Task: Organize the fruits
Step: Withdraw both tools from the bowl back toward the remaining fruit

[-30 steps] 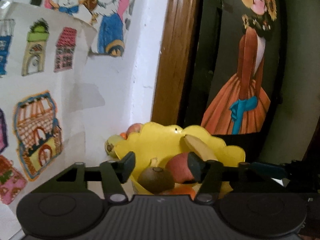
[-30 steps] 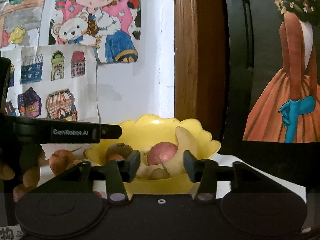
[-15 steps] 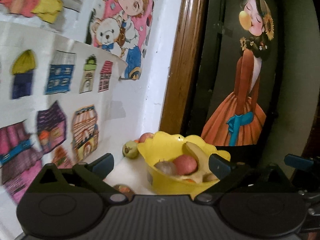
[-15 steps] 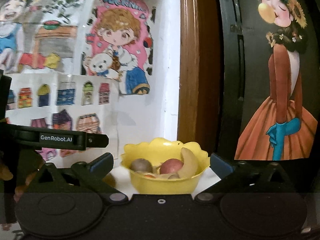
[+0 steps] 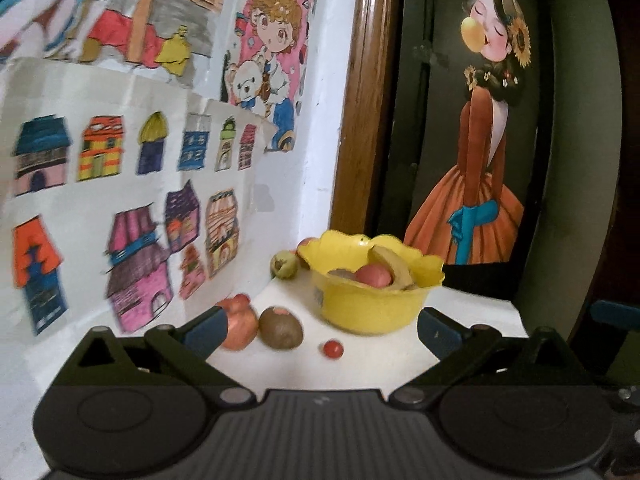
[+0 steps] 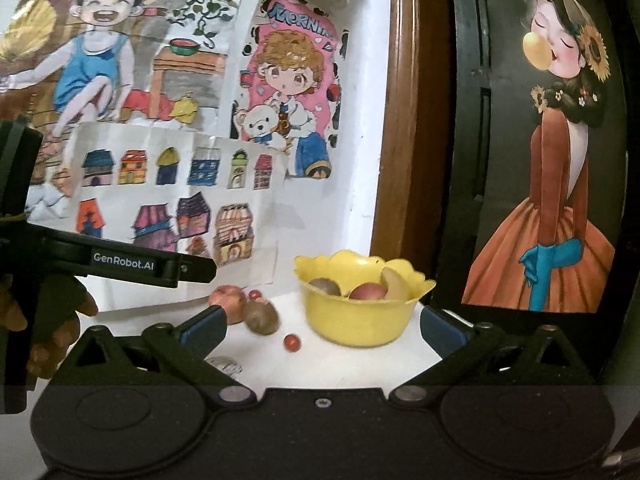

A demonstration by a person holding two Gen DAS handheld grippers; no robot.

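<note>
Inside yellow bowl (image 5: 370, 308), banana (image 5: 394, 266), red apple (image 5: 374, 274)

A scalloped yellow plastic bowl (image 5: 372, 308) with a smooth, faintly glossy wall sits on a matt white desk (image 5: 360, 364). Beside it, a brown kiwi (image 5: 281, 327) looks dull and rough-skinned, while a small red cherry tomato (image 5: 333, 349) shines. Crayon-coloured paper drawings (image 6: 176, 200), creased and matt, cover the white plaster wall beside a varnished wooden door frame (image 5: 366, 92). The left tool (image 5: 320, 330) is matt black plastic with a ribbed body.
</note>
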